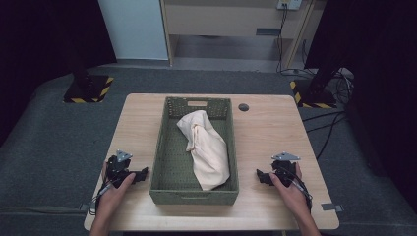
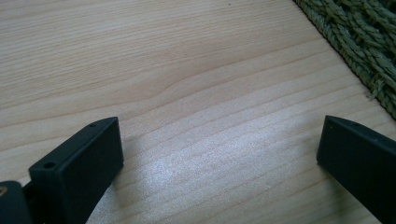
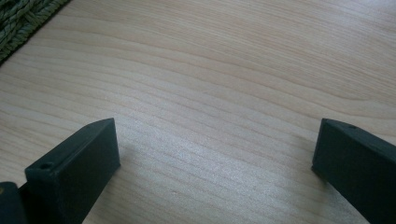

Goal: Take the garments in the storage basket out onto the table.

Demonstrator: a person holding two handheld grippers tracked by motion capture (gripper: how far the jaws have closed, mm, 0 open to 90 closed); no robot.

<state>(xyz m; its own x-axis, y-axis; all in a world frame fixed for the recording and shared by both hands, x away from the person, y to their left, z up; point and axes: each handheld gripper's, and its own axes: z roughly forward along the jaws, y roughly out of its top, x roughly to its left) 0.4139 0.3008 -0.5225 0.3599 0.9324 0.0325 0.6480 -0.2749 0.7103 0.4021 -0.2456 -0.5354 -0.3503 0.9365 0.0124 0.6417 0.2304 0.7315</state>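
A green woven basket stands lengthwise in the middle of the wooden table. Inside it lies a crumpled cream cloth, running from the far middle to the near right corner. My left gripper rests on the table just left of the basket's near end, jaws wide apart over bare wood, with the basket's wall at the upper right of the left gripper view. My right gripper rests to the right of the basket, jaws wide apart over bare wood; the basket's edge is at its upper left.
A small dark round grommet sits in the table top near the far edge, right of the basket. Grey carpet surrounds the table. Two stand bases with yellow-black tape and cables lie beyond it.
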